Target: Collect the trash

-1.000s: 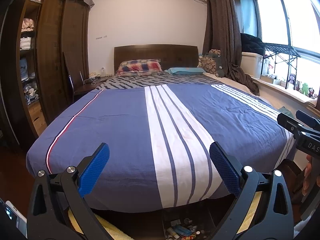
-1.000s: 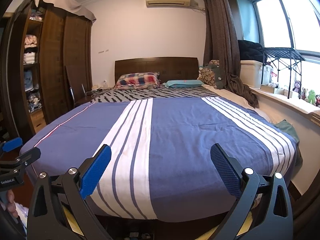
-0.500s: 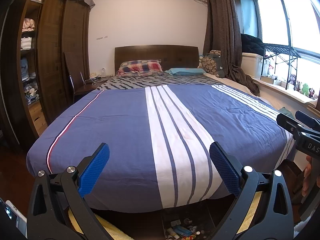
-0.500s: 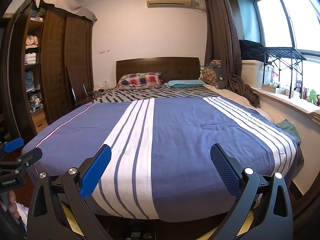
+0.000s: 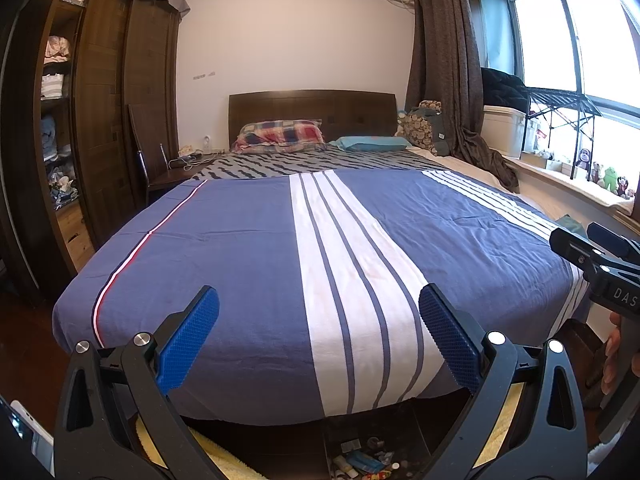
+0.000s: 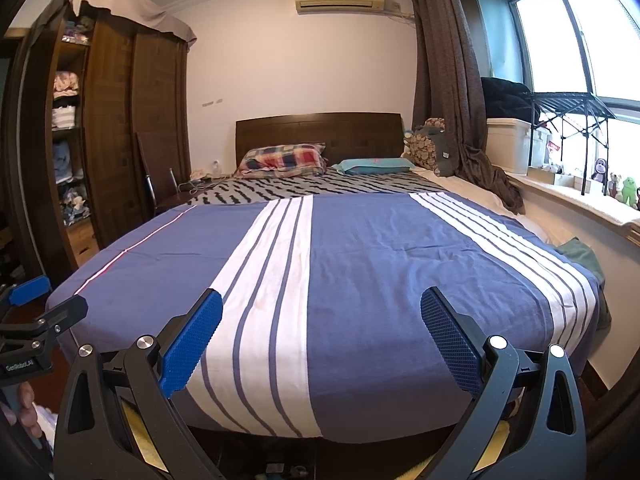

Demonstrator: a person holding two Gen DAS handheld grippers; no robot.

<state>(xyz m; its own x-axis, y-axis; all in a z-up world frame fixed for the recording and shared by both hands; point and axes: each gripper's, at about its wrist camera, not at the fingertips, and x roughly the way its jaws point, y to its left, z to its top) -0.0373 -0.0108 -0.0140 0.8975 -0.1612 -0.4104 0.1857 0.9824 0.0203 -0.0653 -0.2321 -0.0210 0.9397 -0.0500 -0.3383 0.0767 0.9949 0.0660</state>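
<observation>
Trash [image 5: 366, 465]: none collected yet, the job barely begun.
What may be litter lies below the bed [image 5: 248, 264] foot; left gripper [image 5: 318, 338] and right gripper [image 6: 322, 340] hold their fingers wide, empty.

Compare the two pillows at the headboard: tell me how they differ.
The plaid pillow is checked in red, blue and cream; the teal pillow is plain. The plaid pillow looks plumper and sits left; the teal pillow looks flatter and sits right. Both lie at the dark wooden headboard, on the zigzag-patterned blanket.

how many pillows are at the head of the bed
2: a red-and-blue plaid pillow left against the dark wooden headboard, a flat teal pillow right of it. More may be hidden.
</observation>
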